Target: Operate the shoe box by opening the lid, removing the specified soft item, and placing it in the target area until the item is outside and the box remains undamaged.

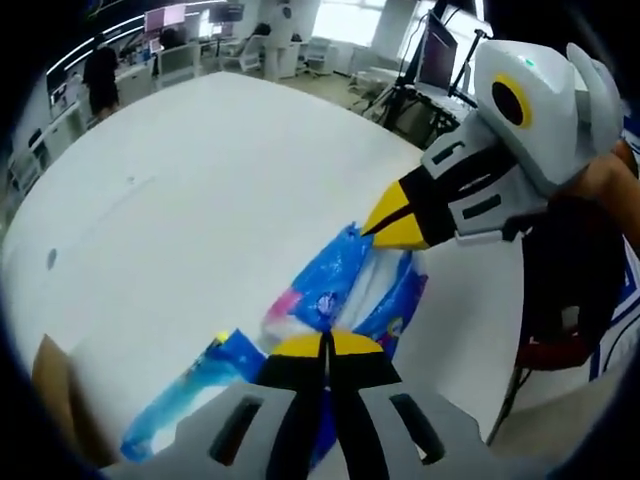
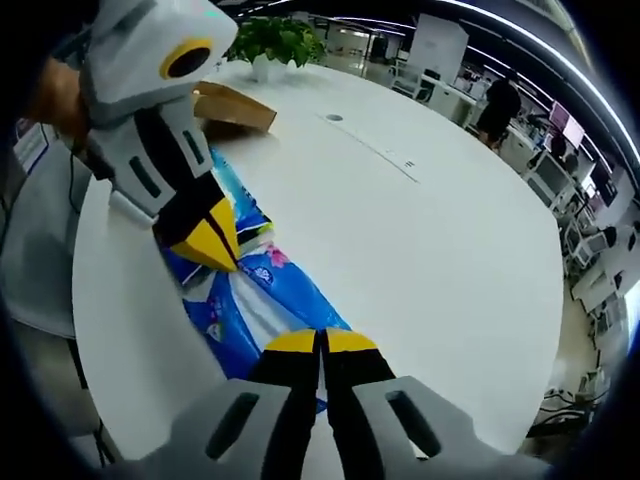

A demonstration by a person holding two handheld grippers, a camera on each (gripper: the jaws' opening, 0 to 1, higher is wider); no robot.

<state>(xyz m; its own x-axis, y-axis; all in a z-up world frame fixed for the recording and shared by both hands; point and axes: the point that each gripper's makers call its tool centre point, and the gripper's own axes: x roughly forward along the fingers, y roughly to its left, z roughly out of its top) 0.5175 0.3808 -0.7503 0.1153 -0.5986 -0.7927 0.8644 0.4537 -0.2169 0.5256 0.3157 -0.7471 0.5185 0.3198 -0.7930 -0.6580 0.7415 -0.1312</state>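
Observation:
A soft blue and white plastic pack lies stretched out on the white table. My left gripper is shut, its yellow tips pinching the pack's near part. My right gripper comes in from the upper right and is shut on the pack's far end. In the right gripper view the same pack runs from my right gripper up to my left gripper. The brown cardboard shoe box stands behind it on the table; a corner of the box also shows at the lower left.
A potted green plant stands at the table's far end past the box. The table edge runs close along the pack's left side. A person stands far off among desks and monitors. A dark chair sits beside the table.

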